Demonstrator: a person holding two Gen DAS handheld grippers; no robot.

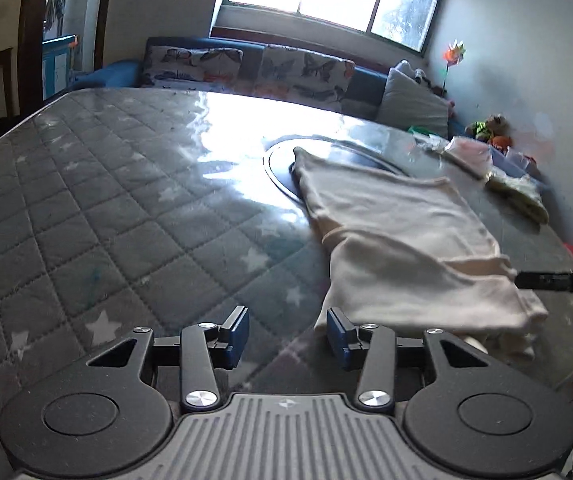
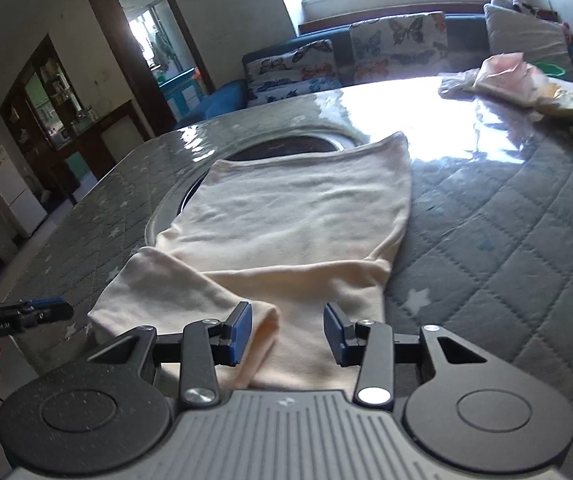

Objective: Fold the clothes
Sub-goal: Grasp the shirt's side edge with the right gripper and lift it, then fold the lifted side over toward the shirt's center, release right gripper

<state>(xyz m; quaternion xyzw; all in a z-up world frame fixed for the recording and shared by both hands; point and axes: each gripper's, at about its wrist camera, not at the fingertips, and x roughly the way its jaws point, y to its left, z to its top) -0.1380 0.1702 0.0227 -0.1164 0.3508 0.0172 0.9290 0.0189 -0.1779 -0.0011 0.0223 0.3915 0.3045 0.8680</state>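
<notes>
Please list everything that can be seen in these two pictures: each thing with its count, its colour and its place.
garment: one, cream, partly folded, in the middle of the table, over the dark round inset
table cover: one, grey quilted with white stars, glossy
round inset: one, dark, partly under the garment
other clothes: a small pile, pink and yellow, far right part of the table
sofa: one, blue, with butterfly cushions, under the window
grey pillow: one, at the sofa end
pinwheel: one, orange-green, on the wall
left gripper: black, blue pads, open, beside the garment edge
right gripper: same, open, over the near edge
</notes>
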